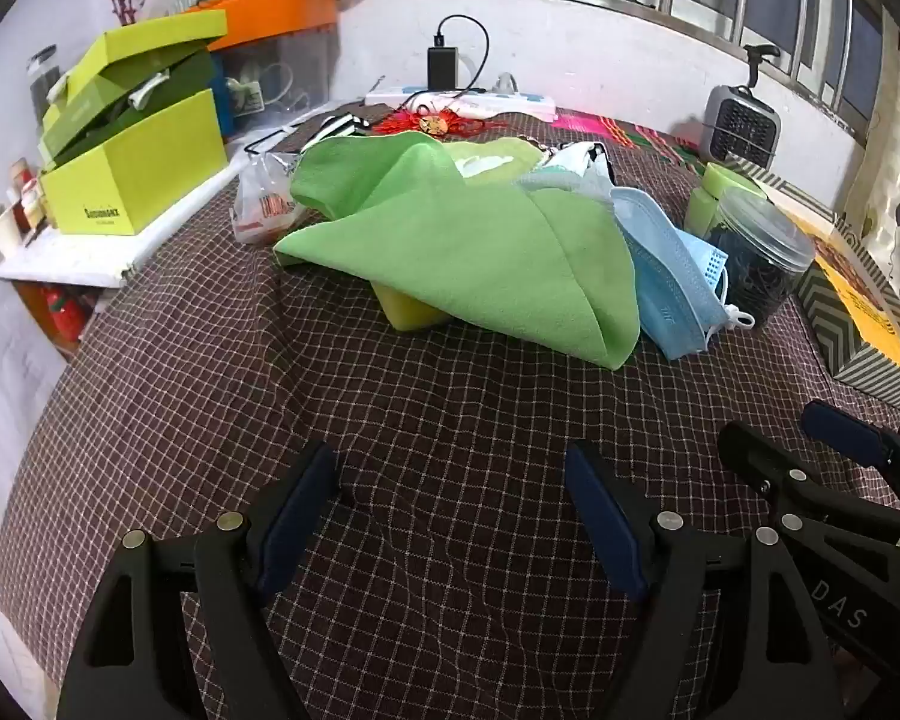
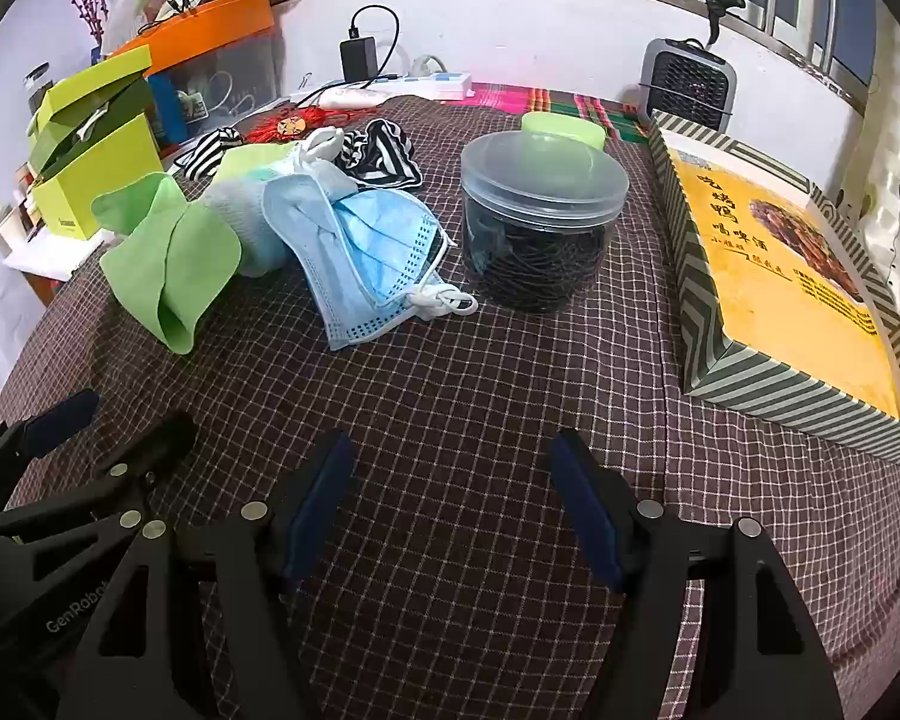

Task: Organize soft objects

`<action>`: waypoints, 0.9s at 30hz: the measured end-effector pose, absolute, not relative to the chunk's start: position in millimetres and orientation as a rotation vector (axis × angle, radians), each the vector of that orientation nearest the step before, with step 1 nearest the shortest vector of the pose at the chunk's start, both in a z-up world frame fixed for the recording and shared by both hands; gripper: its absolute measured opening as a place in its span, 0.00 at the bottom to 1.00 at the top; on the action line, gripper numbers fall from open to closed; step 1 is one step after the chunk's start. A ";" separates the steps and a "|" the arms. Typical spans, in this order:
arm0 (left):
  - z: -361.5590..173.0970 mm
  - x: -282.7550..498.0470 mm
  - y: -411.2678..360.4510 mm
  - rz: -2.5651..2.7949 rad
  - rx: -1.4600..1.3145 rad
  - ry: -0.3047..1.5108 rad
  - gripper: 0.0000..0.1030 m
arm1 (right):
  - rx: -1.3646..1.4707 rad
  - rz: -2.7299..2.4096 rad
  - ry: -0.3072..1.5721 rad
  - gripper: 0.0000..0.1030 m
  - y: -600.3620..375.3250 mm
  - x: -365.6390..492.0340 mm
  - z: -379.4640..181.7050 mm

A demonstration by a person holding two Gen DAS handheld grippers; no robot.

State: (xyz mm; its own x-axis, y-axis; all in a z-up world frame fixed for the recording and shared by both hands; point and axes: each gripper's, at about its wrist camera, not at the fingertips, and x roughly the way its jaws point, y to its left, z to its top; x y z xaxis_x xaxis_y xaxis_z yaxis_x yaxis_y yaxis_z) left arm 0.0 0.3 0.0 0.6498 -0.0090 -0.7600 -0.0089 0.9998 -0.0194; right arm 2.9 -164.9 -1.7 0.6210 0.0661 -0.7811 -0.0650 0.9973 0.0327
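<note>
I'm holding left gripper (image 1: 450, 516) and right gripper (image 2: 450, 504) back, fingers wide, empty | crumpled green microfibre cloth (image 1: 468, 252) and blue pleated face masks (image 2: 372, 252) are waiting, heaped for sorting.

one green cloth (image 1: 450, 246) is seen, over one yellow sponge (image 1: 405, 313). two blue face masks (image 2: 366, 240) are counted, though a third cannot be ruled out. one clear lidded jar (image 2: 540, 222), one striped fabric piece (image 2: 384, 159) and one yellow printed box (image 2: 786, 294) are counted.
</note>
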 end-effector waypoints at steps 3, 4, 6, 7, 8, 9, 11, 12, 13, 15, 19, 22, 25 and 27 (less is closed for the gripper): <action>-0.1 0.0 0.4 0.001 -0.019 0.864 0.77 | 0.002 0.076 0.898 0.67 -164.9 2.8 -1.7; 0.0 0.0 0.7 0.001 -0.019 0.864 0.77 | 0.002 0.076 0.898 0.67 -164.8 2.8 -1.6; 0.0 0.1 1.4 0.001 -0.019 0.864 0.78 | 0.002 0.076 0.898 0.68 -164.8 2.7 -1.5; 0.1 0.2 1.7 0.001 -0.017 0.865 0.78 | 0.002 0.076 0.898 0.68 -164.8 2.7 -1.4; 0.1 0.2 2.1 0.001 -0.017 0.865 0.78 | 0.003 0.076 0.898 0.68 -164.9 2.7 -1.4; -0.1 0.0 0.3 0.003 -0.015 0.864 0.78 | 0.003 0.076 0.898 0.68 -164.9 2.9 -1.7; -0.1 -0.1 1.0 0.002 -0.017 0.864 0.78 | 0.003 0.077 0.898 0.68 -164.7 2.8 -1.7; -0.1 -0.3 1.3 0.002 -0.017 0.864 0.78 | 0.003 0.077 0.898 0.68 -164.5 2.7 -1.7; -0.1 -0.5 1.6 0.002 -0.017 0.864 0.78 | 0.003 0.077 0.898 0.68 -164.3 2.6 -1.7; -1.5 2.1 -0.8 0.003 -0.014 0.863 0.78 | 0.004 0.077 0.898 0.68 -164.6 2.7 -1.8; -1.5 2.2 -0.7 0.003 -0.014 0.864 0.79 | 0.005 0.077 0.899 0.68 -164.9 2.8 -1.8; -1.5 2.3 -0.8 0.003 -0.014 0.864 0.79 | 0.005 0.077 0.899 0.68 -164.6 2.7 -1.9; -1.6 2.3 -0.8 0.003 -0.013 0.865 0.79 | 0.006 0.077 0.899 0.68 -164.2 2.5 -1.9; -1.6 2.4 -0.8 0.003 -0.013 0.865 0.79 | 0.005 0.077 0.899 0.68 -163.8 2.4 -1.8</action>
